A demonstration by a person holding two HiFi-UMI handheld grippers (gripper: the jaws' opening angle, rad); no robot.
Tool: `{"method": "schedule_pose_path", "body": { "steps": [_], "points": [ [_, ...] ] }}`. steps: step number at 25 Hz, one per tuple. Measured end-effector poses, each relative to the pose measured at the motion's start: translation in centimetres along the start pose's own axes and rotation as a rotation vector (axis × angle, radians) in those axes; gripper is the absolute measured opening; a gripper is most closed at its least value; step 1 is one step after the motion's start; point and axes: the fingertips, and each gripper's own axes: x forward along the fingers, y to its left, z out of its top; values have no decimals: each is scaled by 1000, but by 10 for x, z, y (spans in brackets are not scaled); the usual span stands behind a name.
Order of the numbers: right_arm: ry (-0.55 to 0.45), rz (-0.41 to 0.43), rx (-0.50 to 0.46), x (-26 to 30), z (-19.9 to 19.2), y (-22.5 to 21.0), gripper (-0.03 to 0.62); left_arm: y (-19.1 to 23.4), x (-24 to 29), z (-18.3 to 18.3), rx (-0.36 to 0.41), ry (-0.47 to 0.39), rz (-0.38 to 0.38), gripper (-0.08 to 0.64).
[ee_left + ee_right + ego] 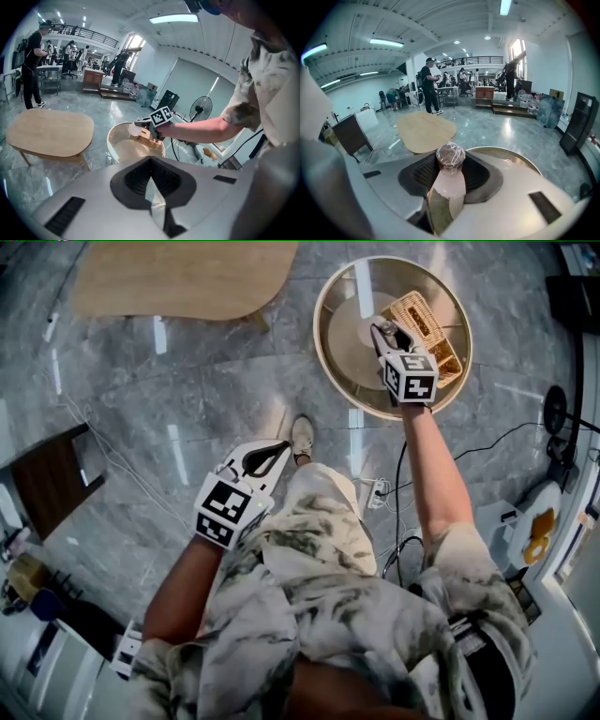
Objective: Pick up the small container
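Looking steeply down from the head: a person in pale patterned clothes stands on a polished grey marble floor (187, 409) that mirrors the ceiling lights. The left gripper (281, 445) hangs close to the person's leg, its jaws pressed together with nothing between them. Just past it is one pale shoe (302, 437), and to the right a white power strip (375, 491) with dark cables trailing across the floor.

Further out, the right arm reaches over a round table (342, 296) with a tan top and a raised rim. A wicker basket (422, 320) sits on it towards the right side. The right gripper (384, 336) is above this table, beside the basket, with its jaws closed on the small container (450, 176).

To the left, a dark brown cabinet (52, 479) stands at the edge of the floor, and beyond it is an oval wooden table (178, 277).

The room is a large open hall. A standing fan (200, 107) is behind the round table. At the far end people stand at desks under a railed balcony (478, 59), and strip lights (386, 42) run along the white ceiling.

The small container has a pale pinkish body and a round brownish top under crinkled clear wrap. It stands between the jaws with its top pointing away from the camera.
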Motion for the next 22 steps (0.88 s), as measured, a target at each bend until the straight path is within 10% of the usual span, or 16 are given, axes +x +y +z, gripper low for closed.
{"method": "schedule_pose_path", "body": {
  "steps": [22],
  "points": [
    [-25, 88, -61, -125, 56, 41, 158, -45, -43, 27, 41, -111, 26, 23]
  ]
}}
